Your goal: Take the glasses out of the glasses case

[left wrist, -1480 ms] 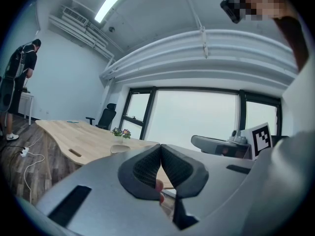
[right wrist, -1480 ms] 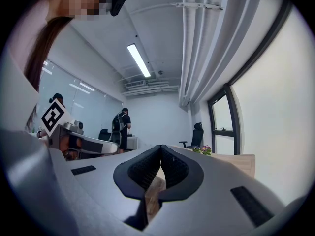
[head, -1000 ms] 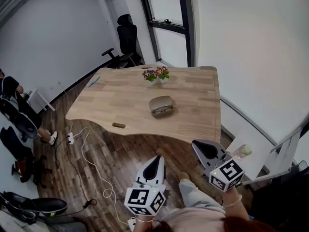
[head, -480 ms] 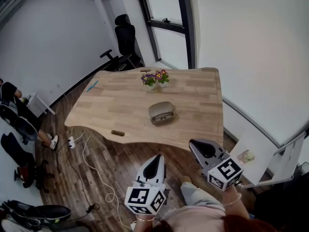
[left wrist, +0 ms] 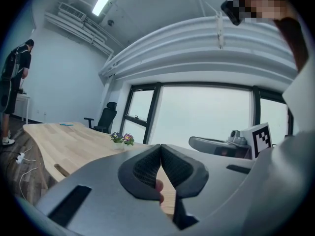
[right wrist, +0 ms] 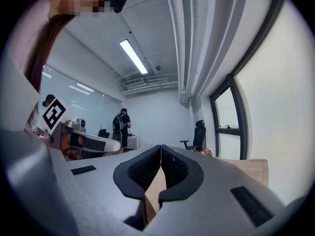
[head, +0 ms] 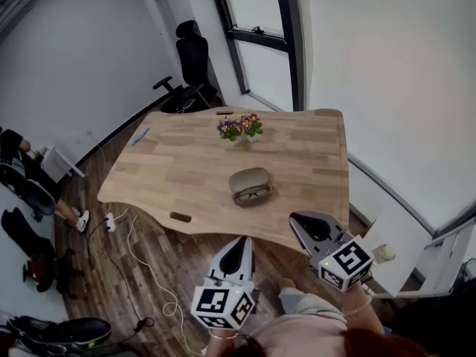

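An open tan glasses case (head: 251, 186) lies on the wooden table (head: 178, 166) near its front edge, with dark-framed glasses (head: 254, 193) inside it. My left gripper (head: 242, 245) hangs below the table's front edge, well short of the case, its jaws shut with nothing between them. My right gripper (head: 306, 222) hovers off the table's front right edge, also shut and empty. In the left gripper view the shut tips (left wrist: 161, 147) hide the case. The right gripper view looks over its shut tips (right wrist: 161, 148) at the table's surface.
A small pot of purple and yellow flowers (head: 239, 129) stands behind the case. A blue pen (head: 141, 135) lies at the far left, a small brown block (head: 180, 217) near the front left edge. A black office chair (head: 192, 64) stands beyond the table. A cable (head: 141, 251) trails on the floor.
The table and case have slid down and closer in the head view as the person steps forward. Both grippers stay shut and held low in front of the body.
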Demonstrator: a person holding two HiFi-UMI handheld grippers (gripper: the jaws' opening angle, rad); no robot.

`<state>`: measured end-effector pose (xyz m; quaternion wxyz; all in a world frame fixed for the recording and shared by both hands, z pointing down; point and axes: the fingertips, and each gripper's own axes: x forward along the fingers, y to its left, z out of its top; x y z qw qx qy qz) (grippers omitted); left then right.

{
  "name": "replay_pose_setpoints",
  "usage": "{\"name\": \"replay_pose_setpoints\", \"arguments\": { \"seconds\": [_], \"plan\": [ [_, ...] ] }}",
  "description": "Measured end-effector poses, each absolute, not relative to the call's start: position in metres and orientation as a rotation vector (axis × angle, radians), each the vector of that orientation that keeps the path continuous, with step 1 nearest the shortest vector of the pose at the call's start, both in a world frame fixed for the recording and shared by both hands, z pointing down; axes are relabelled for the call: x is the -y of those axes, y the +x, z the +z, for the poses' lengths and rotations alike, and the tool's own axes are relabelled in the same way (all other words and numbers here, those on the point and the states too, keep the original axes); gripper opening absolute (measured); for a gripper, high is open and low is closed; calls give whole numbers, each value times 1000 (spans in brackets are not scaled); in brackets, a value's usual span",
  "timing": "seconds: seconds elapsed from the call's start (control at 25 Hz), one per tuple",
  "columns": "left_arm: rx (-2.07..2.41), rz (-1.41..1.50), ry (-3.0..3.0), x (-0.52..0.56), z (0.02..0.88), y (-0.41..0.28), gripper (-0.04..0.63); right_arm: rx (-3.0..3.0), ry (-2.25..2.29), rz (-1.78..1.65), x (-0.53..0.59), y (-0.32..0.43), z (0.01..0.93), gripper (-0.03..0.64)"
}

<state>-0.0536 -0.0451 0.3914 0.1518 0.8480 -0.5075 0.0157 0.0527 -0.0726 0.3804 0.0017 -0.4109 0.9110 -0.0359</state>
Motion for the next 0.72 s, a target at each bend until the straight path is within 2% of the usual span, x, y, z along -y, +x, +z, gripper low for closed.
{"name": "replay_pose_setpoints", "arguments": {
  "seconds": [0.72],
  "plan": [
    [1550,44,2368,143,400,-59,0,-2999,-1222,-23,179,41,396,2]
  ]
}}
